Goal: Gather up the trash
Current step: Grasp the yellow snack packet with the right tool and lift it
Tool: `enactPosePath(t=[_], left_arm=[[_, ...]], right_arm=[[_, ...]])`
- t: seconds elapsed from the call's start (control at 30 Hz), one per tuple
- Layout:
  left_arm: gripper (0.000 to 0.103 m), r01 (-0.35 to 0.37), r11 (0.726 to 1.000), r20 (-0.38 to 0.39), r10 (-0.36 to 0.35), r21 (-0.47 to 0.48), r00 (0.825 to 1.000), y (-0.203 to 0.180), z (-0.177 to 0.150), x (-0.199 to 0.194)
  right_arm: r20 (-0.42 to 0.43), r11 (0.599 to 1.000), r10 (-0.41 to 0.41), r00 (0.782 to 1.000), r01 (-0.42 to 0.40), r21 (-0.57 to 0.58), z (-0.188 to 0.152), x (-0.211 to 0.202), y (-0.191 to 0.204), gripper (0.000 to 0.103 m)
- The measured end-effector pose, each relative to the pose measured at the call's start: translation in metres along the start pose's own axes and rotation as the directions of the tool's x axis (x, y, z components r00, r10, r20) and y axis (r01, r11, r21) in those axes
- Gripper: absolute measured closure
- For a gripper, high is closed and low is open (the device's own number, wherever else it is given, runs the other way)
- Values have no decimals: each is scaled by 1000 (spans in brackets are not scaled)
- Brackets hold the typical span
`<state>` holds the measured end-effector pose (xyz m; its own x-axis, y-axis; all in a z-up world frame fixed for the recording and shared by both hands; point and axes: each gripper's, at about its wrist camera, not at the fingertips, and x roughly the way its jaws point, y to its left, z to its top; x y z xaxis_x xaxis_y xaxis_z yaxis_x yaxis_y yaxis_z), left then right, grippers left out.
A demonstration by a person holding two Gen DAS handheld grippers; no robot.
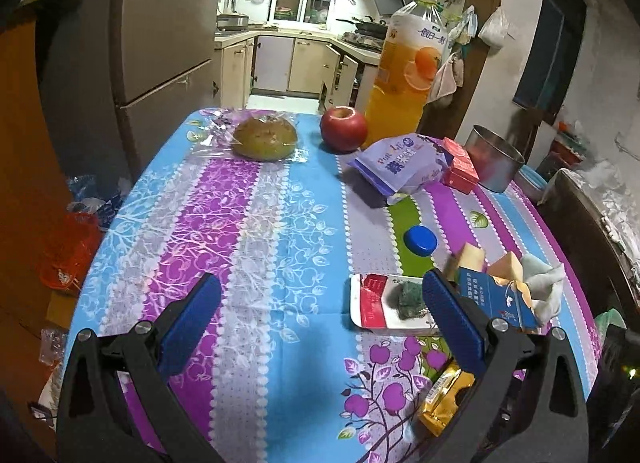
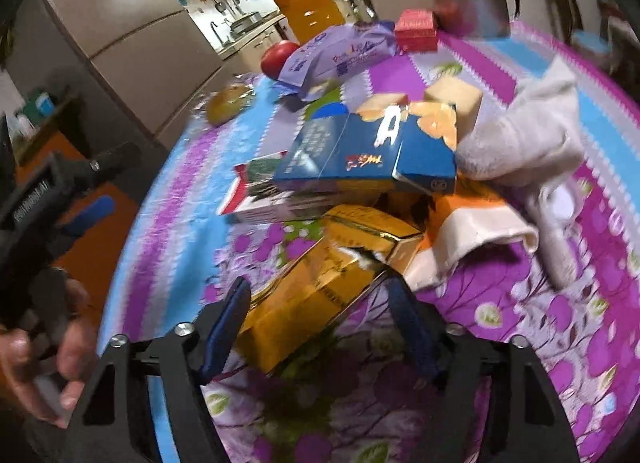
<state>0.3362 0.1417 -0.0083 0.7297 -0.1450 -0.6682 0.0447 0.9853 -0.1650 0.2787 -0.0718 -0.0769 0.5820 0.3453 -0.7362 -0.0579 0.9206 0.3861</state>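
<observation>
A torn gold carton [image 2: 312, 303] lies on the flowered tablecloth [image 2: 560, 343] between the fingers of my right gripper [image 2: 316, 283], and both blue pads rest against its sides. Just behind it sit a blue carton [image 2: 360, 151], a red-and-white flat pack [image 2: 256, 207] and a crumpled white cloth [image 2: 520, 143]. My left gripper [image 1: 320, 279] hangs open over bare tablecloth with nothing between its fingers. To its right lie the blue carton [image 1: 496, 303] and the flat pack [image 1: 380, 303]. A blue bottle cap [image 1: 420, 240] and a purple wrapper [image 1: 400, 163] lie farther back.
At the table's far end stand an orange juice bottle [image 1: 408, 63], a red apple [image 1: 343, 129], a wrapped bun [image 1: 265, 138], a small red box [image 1: 460, 165] and a steel pot [image 1: 494, 159]. A red basket [image 1: 68, 251] sits on the floor to the left. A hand [image 2: 48, 343] holds the left gripper.
</observation>
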Motion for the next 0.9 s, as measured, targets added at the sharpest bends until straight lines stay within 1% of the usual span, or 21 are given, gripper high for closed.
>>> enactPosePath(t=[0.03,0.07,0.1,0.17,0.23,0.27,0.37,0.43,0.47,0.53,0.57,0.6,0.67,0.73,0.77,0.8,0.9], left_arm=[[6,5,1000,-6,-5,1,1000,-1,-1,3],[6,10,1000,-14,-10,6,1000,-3,-3,6],[6,10,1000,-16,-10,13,1000,-4,-4,8],[6,19,999,-24,-18,37,1000,-9,-7,10],[6,39,997,-27,-38,72,999,-16,-10,10],[6,49,995,-28,-47,83,999,-19,-11,11],[6,91,986,-46,-85,138,995,-34,-15,11],[6,112,974,-53,-104,198,993,-52,-22,9],[6,120,967,-55,-110,224,992,-60,-25,7],[6,150,943,-67,-136,296,988,-85,-37,2],[6,160,936,-71,-145,314,987,-93,-42,0],[6,190,918,-82,-172,348,982,-107,-52,-4],[6,227,891,-104,-202,392,974,-129,-68,-5],[6,232,876,-117,-202,423,972,-146,-79,-2],[6,226,873,-127,-190,432,974,-154,-84,1],[6,185,875,-110,-152,448,982,-163,-89,6],[8,136,862,-99,-99,488,990,-184,-98,17]], right_arm=[[2,999,28,1000,-28,-19,0,0,0,49],[5,999,37,999,-37,-32,-1,0,-3,56],[8,998,46,999,-45,-45,-1,-3,-4,58],[14,993,92,996,-91,-76,-3,-15,-10,67],[27,987,133,991,-129,-95,-7,-33,-22,71],[42,983,153,987,-148,-112,-11,-48,-30,72],[71,978,162,984,-151,-141,-24,-85,-52,72],[96,979,143,985,-126,-159,-32,-107,-68,72],[104,982,137,985,-121,-146,-35,-118,-79,72],[126,988,114,985,-99,-118,-42,-137,-102,72],[140,991,98,985,-83,-106,-45,-145,-112,72],[147,993,91,985,-78,-88,-48,-152,-122,72],[151,995,89,985,-81,-58,-54,-161,-139,72],[146,996,89,985,-84,-40,-59,-162,-151,72],[143,995,94,985,-90,-34,-62,-162,-156,72],[143,995,98,985,-94,-31,-63,-161,-158,72],[150,993,120,981,-117,-26,-67,-162,-162,72]])
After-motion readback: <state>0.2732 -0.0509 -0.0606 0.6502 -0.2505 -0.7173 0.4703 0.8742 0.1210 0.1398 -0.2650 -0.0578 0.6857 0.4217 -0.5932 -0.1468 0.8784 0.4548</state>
